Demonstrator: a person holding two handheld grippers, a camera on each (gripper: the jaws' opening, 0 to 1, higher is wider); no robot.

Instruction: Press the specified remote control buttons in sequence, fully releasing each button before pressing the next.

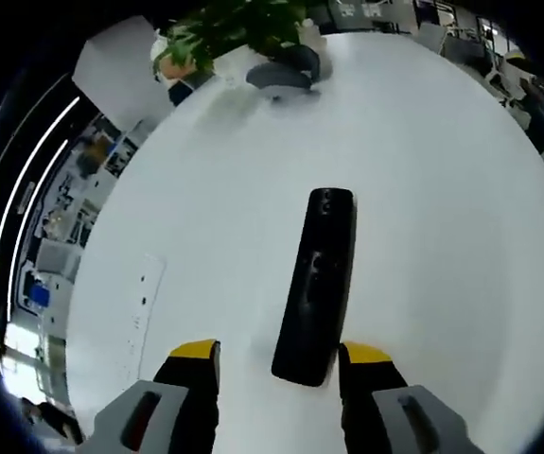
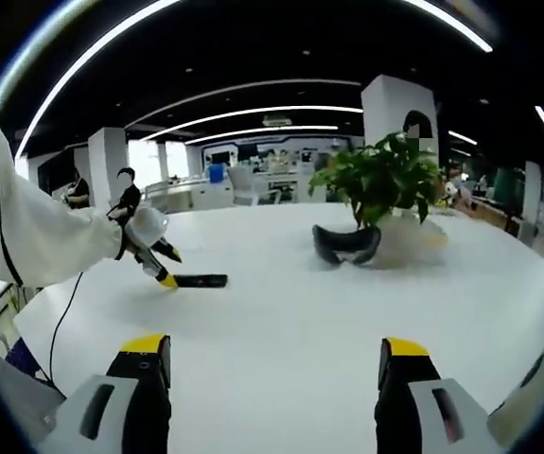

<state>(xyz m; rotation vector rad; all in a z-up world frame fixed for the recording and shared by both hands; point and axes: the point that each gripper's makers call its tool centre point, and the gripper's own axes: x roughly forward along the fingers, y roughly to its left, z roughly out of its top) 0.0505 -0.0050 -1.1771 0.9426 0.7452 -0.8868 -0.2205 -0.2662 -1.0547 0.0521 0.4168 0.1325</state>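
A wide white table (image 1: 442,189) takes up most of this open office, with long strip lights running across the dark ceiling. In the left gripper view the black remote control (image 1: 315,284) lies flat on the table, its long axis running from 6 up toward 12 o'clock, its near end sitting between the yellow-tipped jaws of the left gripper (image 1: 278,352). Those jaws stand apart, one on each side of the remote's near end, and I cannot tell whether they touch it. At 11 o'clock, well beyond, a green potted plant (image 1: 234,28) stands beside a dark headset-like object (image 1: 281,74).

In the right gripper view the right gripper (image 2: 276,355) hangs over bare table, its jaws wide apart with nothing between them. Off at 9 o'clock a white sleeve (image 2: 44,236) reaches in; there the left gripper meets the remote on the tabletop.
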